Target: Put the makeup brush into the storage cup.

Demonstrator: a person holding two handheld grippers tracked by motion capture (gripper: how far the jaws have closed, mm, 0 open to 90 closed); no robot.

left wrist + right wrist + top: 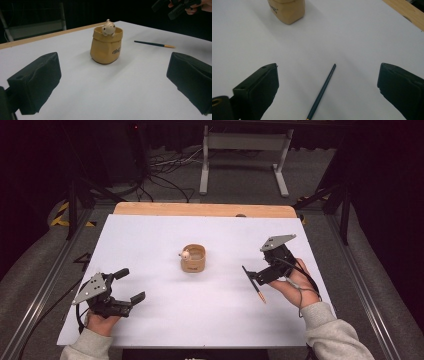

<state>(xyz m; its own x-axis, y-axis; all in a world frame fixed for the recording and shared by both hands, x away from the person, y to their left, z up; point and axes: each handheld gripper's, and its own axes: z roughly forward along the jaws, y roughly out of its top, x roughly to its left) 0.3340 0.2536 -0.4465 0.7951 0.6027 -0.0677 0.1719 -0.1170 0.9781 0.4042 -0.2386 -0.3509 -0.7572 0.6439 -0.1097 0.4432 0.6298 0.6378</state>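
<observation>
High view puts the pencil (254, 284) on the right half of the white counter (165, 320), lying flat with its dark end pointing far-left and its gold-banded end nearer the person. The right gripper (264, 270) hangs just over it, and the right gripper view shows that gripper's jaws spread wide with nothing between them, the dark green shaft lying on the counter between the two pads. The left gripper (129, 285) sits near the left edge, well apart from the pencil, its jaws also wide and empty.

Judging by its look, the pencil is light, thin and stiff, so weight is no problem; the trouble is how low it lies. A round, smooth shaft on a smooth sheet is likely to roll or skid away if one pad reaches it before the other. The best hold seems to be across the middle of the shaft, jaws square to its length and pads brought right down to the counter, so it does not tip when lifted. The tip may be brittle and is better left alone.

At mid-counter stands a tan sack-shaped pot (193, 258) with a small figure (185, 254) on its rim, likely ceramic, breakable if knocked.
</observation>
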